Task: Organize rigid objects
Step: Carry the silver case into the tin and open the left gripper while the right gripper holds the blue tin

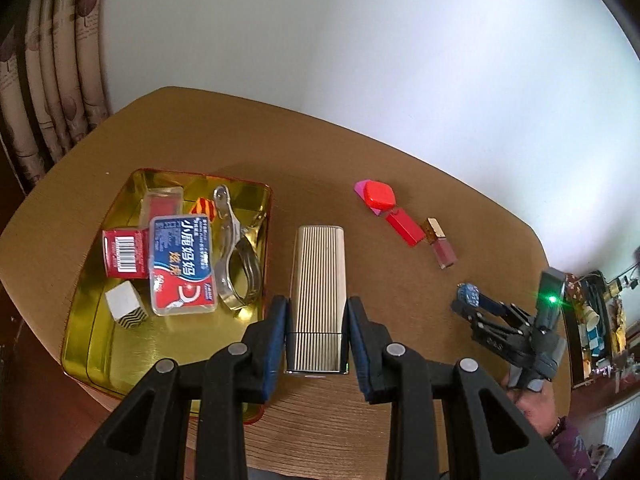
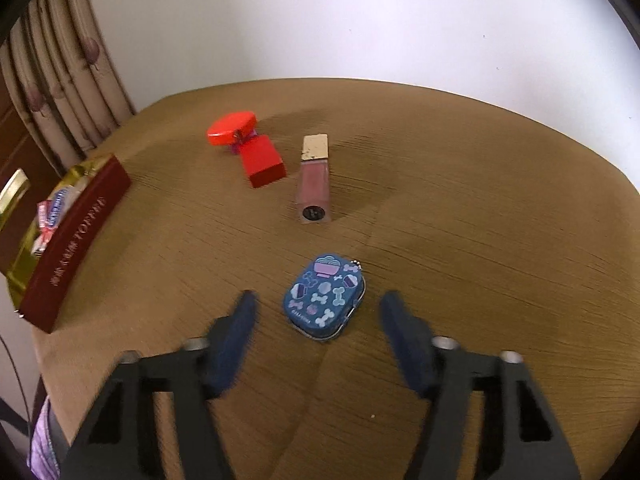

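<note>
— Gold-lined, red-walled metal tin (image 1: 100, 320) at the far left of the brown wooden tabletop (image 1: 320, 408): what's in it?

— A clear plastic floss box (image 1: 182, 266), a red carton (image 1: 124, 254), a small white cube (image 1: 126, 306) and a metal clip (image 1: 236, 256), packed close. Just right of the tin's rim, the left claw (image 1: 316, 340) is clamped on a ribbed, champagne-gold rectangular case (image 1: 318, 296), pads on its two long sides near the lower end.

— What could go wrong there?

— The case is long and gripped low, so I judge it could pivot or clip the tin's wall, and the free floor inside is tight.

— Further right?

— A red rounded compact (image 2: 232, 128), a red block (image 2: 262, 162) and a pink lip-gloss tube with a gold cap (image 2: 314, 178) lie loose. Nearer, a small blue tin printed with bones (image 2: 324, 298) sits flat between the pads of the right claw (image 2: 318, 340), which stands partly open and holds nothing.

— Risk?

— The tin is low and rounded; closing too high could skid it away.
</note>
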`<state>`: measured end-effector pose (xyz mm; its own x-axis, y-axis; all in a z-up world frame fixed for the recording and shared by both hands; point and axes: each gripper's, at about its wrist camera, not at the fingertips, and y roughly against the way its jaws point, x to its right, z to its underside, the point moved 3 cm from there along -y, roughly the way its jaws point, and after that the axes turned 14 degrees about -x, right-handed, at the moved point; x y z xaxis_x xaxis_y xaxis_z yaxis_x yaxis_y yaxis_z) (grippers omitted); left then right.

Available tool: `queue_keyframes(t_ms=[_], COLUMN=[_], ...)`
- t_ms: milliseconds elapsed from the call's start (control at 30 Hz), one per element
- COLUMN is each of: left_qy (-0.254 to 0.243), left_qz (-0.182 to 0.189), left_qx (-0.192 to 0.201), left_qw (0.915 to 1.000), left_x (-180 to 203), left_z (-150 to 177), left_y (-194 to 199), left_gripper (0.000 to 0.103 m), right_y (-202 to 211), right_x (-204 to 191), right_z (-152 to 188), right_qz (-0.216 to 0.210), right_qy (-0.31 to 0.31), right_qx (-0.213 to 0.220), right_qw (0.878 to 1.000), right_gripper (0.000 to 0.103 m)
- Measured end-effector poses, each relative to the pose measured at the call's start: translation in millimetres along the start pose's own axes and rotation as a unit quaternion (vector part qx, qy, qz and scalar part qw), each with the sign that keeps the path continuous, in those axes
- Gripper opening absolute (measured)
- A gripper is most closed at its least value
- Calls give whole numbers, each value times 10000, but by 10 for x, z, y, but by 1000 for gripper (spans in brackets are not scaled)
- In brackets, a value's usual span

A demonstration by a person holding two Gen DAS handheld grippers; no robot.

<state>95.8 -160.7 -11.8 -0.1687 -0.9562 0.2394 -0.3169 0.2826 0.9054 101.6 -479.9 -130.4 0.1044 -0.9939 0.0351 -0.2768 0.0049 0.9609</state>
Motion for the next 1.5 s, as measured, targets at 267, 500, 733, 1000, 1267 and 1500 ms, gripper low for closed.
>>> queue_keyframes(t_ms=[267, 500, 733, 1000, 1267, 1500], left_qy=[261, 610, 517, 115, 102, 448], left_qz=[50, -264, -370, -334, -234, -335], left_qx=[103, 42, -374, -663, -650, 349], left_qw=[9996, 9978, 9973, 9972, 9976, 9978], left_x=[-277, -730, -869, -738, -758, -975], left_z=[99, 289, 377, 261, 232, 438], left_y=[100, 179, -111, -533, -679, -103], left_gripper=[30, 30, 30, 30, 31, 33], right_y=[49, 126, 157, 277, 457, 745], right_x=[16, -123, -202, -224, -369, -828], right_z=[33, 183, 220, 232, 164, -14], right_qz=[-118, -448, -539, -524, -521, -1022], right_qy=[-181, -220, -199, -232, -102, 234], right_qx=[36, 76, 53, 108, 247, 419], right_qw=[9998, 9987, 9983, 9983, 9983, 9936], right_gripper=[37, 37, 37, 37, 37, 37])
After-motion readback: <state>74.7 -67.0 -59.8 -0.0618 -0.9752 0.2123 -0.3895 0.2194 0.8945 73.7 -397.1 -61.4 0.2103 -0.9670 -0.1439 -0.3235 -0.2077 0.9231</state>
